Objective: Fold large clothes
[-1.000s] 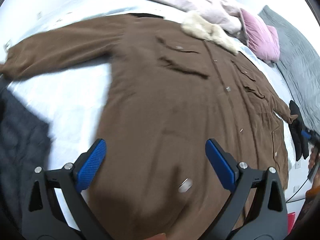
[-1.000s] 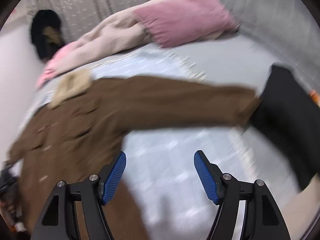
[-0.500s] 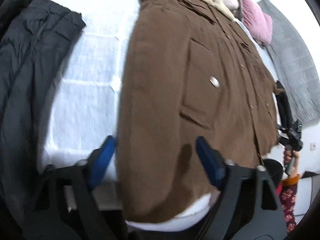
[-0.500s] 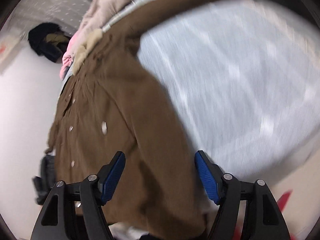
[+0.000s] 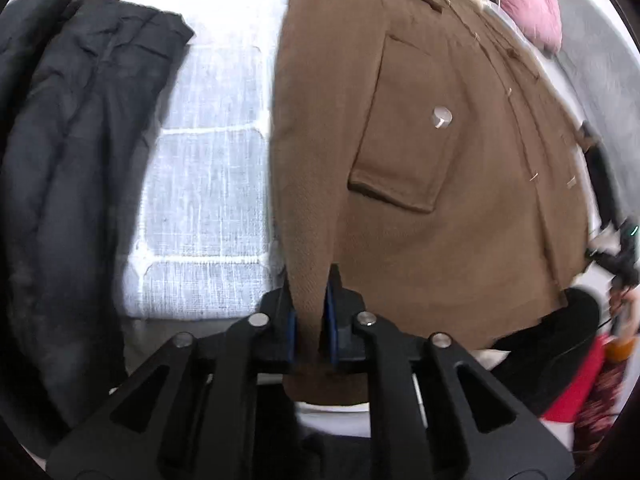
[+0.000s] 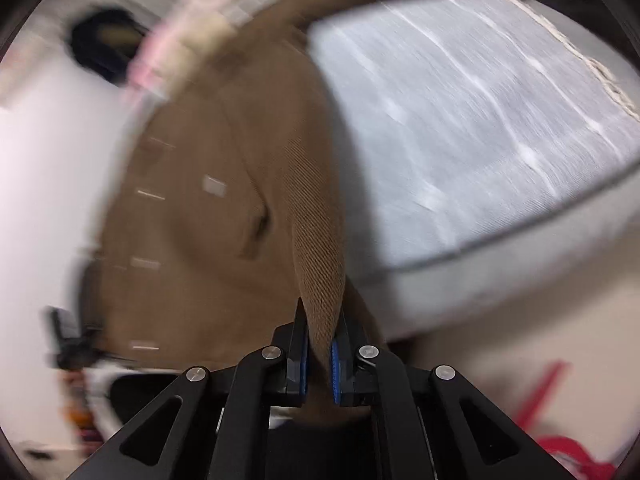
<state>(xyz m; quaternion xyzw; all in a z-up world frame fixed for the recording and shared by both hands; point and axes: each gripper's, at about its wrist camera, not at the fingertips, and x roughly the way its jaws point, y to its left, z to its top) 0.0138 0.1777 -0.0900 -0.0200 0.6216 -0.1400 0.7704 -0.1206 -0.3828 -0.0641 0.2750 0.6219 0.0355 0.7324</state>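
Observation:
A large brown coat [image 5: 420, 140] lies spread on a white bed [image 5: 208, 184], its buttoned front and a patch pocket facing up. My left gripper [image 5: 310, 328] is closing on a pinched ridge of the coat's bottom hem near one side edge, and the blue pads press the fabric. In the blurred right wrist view the same brown coat [image 6: 224, 208] runs away from me. My right gripper [image 6: 319, 354] is shut on a raised fold of the hem at the coat's other side, by the mattress edge [image 6: 500, 248].
A dark grey padded jacket [image 5: 68, 152] lies along the left of the bed. A pink pillow [image 5: 528, 4] and pale clothes sit at the far end. Red and patterned items [image 5: 580, 396] lie on the floor beyond the bed's corner.
Both grippers dropped from above the coat to its bottom hem at the bed's near edge. Their wide-open jaws closed onto folds of the brown fabric.

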